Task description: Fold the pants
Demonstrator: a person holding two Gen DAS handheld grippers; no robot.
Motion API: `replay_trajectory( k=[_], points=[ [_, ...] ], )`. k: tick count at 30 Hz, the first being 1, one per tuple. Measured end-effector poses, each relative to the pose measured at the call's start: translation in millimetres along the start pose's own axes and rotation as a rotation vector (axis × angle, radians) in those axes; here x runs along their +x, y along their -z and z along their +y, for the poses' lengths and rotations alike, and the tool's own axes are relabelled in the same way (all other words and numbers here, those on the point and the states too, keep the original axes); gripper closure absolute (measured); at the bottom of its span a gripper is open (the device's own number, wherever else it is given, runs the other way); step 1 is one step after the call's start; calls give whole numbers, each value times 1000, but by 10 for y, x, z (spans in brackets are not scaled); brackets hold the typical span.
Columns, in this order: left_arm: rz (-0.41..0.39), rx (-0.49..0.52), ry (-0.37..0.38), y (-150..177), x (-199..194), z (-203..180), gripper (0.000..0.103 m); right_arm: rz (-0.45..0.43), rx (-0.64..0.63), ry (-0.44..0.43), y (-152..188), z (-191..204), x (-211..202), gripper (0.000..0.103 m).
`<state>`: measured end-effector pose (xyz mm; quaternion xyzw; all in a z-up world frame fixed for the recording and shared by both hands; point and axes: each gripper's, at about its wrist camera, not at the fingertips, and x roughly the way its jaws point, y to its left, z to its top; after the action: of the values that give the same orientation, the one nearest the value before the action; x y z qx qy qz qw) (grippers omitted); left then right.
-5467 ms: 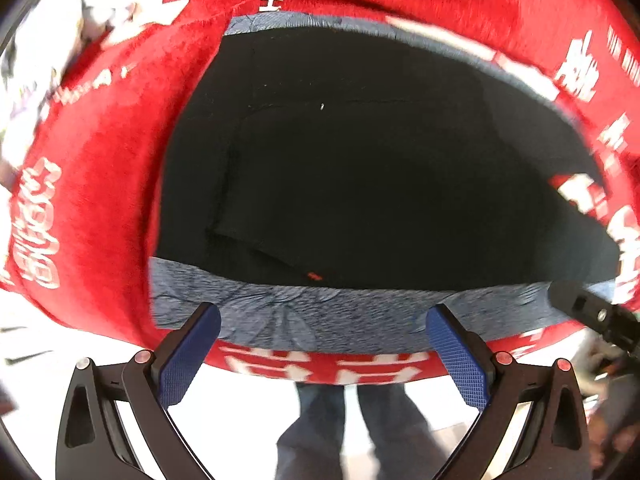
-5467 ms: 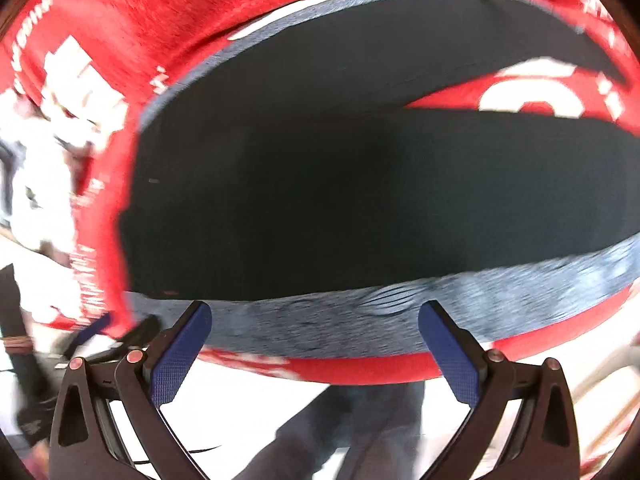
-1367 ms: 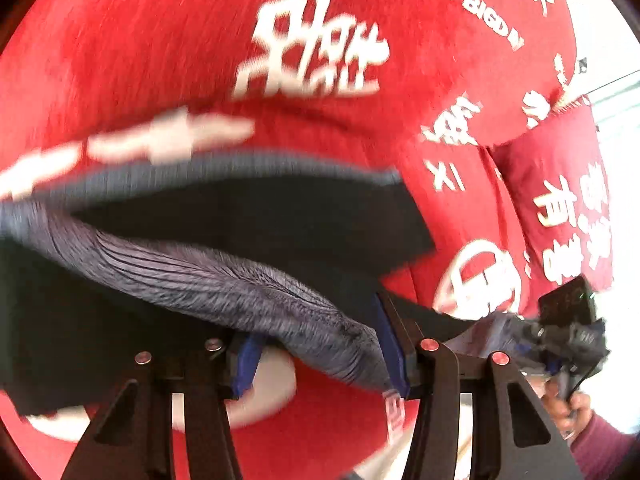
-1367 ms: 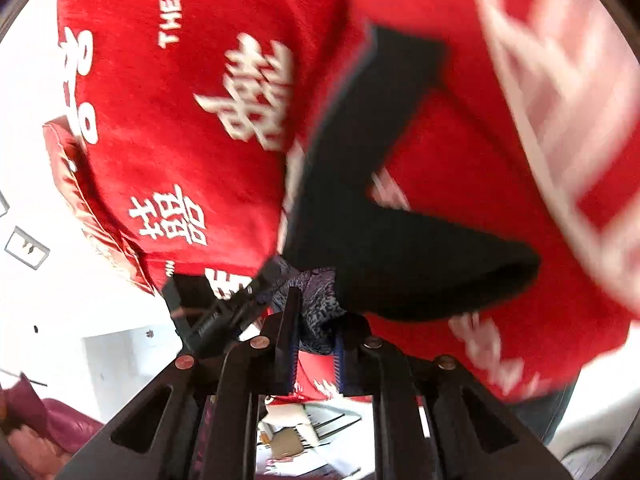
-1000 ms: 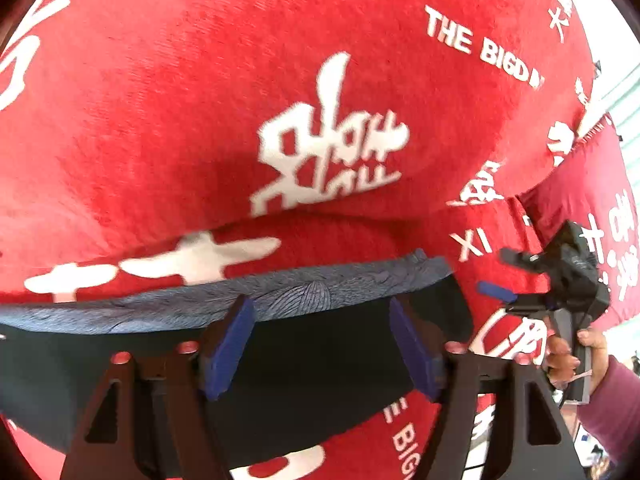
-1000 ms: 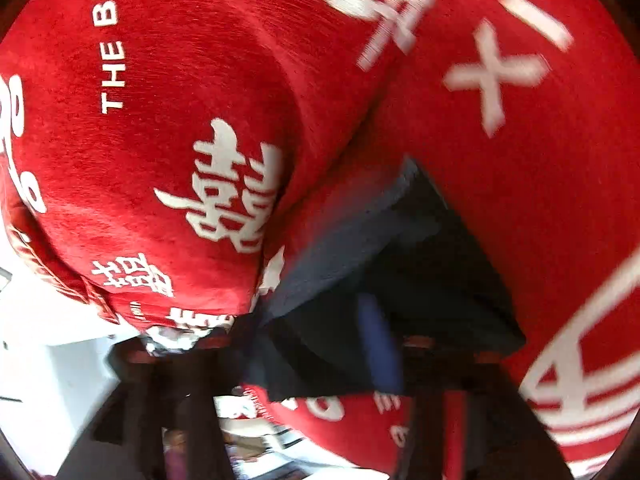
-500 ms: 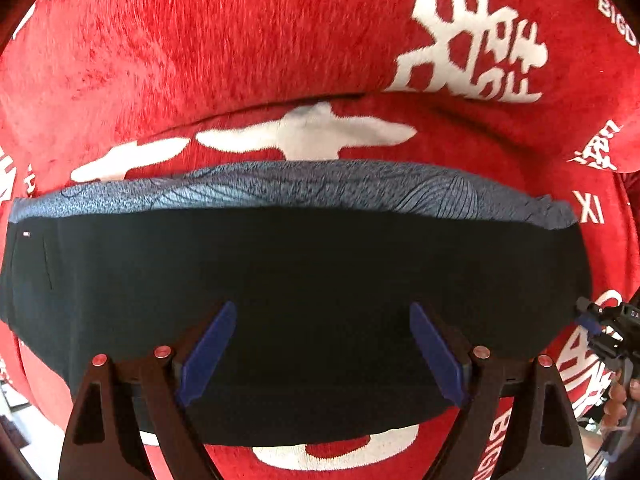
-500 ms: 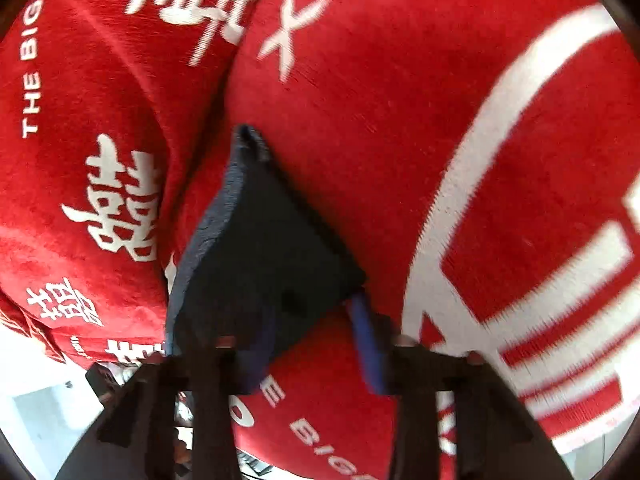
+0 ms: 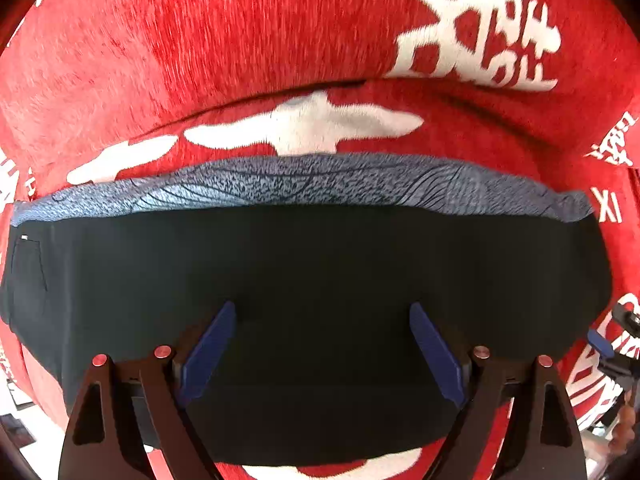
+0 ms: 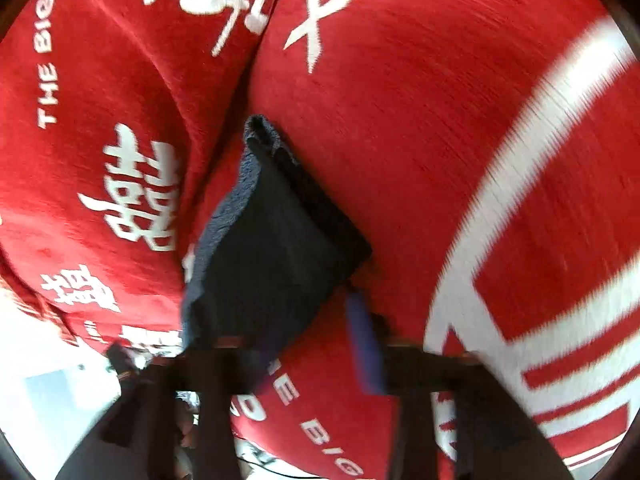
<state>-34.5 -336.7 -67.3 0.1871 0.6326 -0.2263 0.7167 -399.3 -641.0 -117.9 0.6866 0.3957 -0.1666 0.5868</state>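
Squarely folded black pants [image 9: 320, 264], patterned far edge, right tongs [image 10: 316, 344] opening.

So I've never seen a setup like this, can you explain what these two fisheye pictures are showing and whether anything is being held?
A person holds a two-finger gripper in each hand, each with a camera looking along its fingers. The left wrist view looks straight down on the dark pants, lying folded on a red sofa cover with white lettering. The left gripper stands open over them, gripping nothing. The right wrist view shows the pants' end from the side. The right gripper is blurred, its jaws opening beside that corner, apparently letting go.
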Motion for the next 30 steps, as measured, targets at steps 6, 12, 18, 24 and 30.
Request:
replay_trajectory(
  k=[6, 12, 18, 24, 30],
  points=[
    [-7, 0, -9, -7, 96, -9, 12, -26, 40, -151, -11, -63, 317, 43],
    [-9, 1, -7, -63, 25, -161, 10, -52, 53, -161, -209, 224, 427, 92],
    [-10, 19, -37, -123, 201, -318, 8, -35, -90, -48, -206, 374, 228, 93],
    [-51, -2, -97, -305, 164, -6, 4, -47, -93, 151, -203, 271, 255, 65],
    [-87, -11, -117, -141, -229, 674, 4, -82, -244, 209, 153, 700, -34, 57]
  ],
)
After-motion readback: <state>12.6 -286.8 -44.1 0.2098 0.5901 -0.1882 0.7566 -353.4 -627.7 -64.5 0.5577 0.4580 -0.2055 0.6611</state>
